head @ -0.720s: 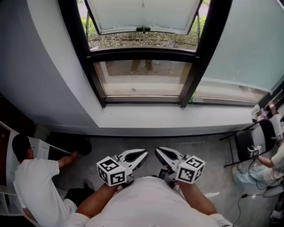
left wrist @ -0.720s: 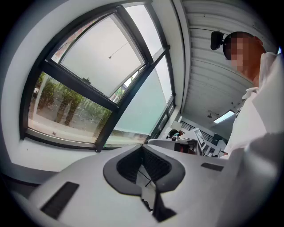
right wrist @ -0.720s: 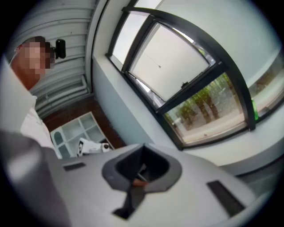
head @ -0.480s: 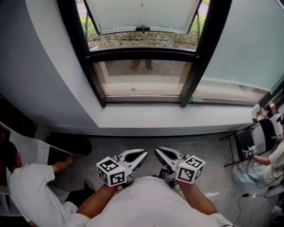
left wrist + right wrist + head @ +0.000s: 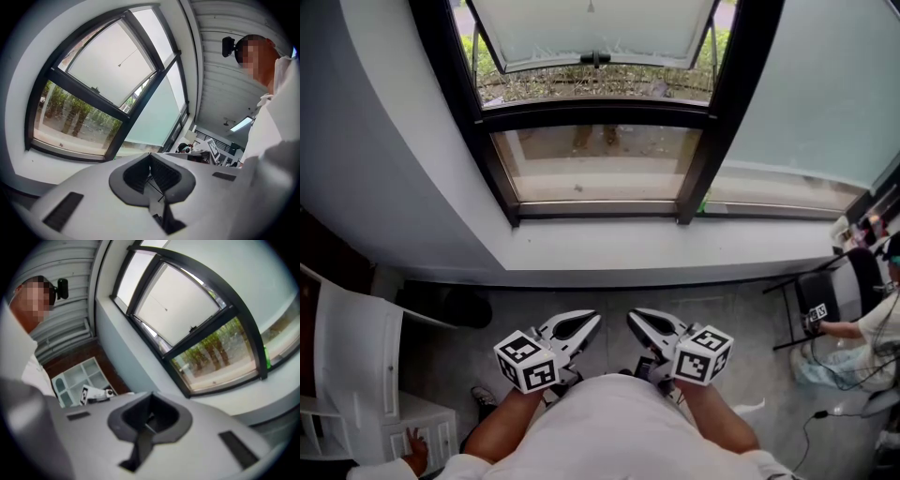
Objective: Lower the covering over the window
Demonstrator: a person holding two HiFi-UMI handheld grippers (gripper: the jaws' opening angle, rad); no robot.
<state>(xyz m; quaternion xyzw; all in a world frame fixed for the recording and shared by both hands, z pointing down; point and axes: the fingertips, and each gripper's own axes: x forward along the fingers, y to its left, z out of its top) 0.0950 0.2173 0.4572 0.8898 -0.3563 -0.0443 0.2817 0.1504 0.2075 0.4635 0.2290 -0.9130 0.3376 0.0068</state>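
Note:
A black-framed window [image 5: 600,112] fills the wall ahead. A pale covering [image 5: 591,28] hangs over its upper pane, and a thin pull cord [image 5: 126,58] dangles in front of it. The lower pane [image 5: 600,164] is bare and shows ground and plants outside. The pane to the right is covered by a pale blind [image 5: 825,84]. My left gripper [image 5: 596,318] and right gripper [image 5: 631,318] are held side by side close to my body, well short of the window. Both are shut with nothing between the jaws, as the left gripper [image 5: 150,155] and right gripper [image 5: 150,395] also show in their own views.
A wide white sill [image 5: 675,253] runs below the window. A white shelf unit [image 5: 356,375] stands at the lower left with a person's hand [image 5: 414,461] on it. At the right a seated person [image 5: 872,328] holds a device beside a black chair [image 5: 825,295].
The person in the white shirt at the lower left has moved out of view, leaving only a hand. My left gripper has drifted slightly left. Both grippers stay shut.

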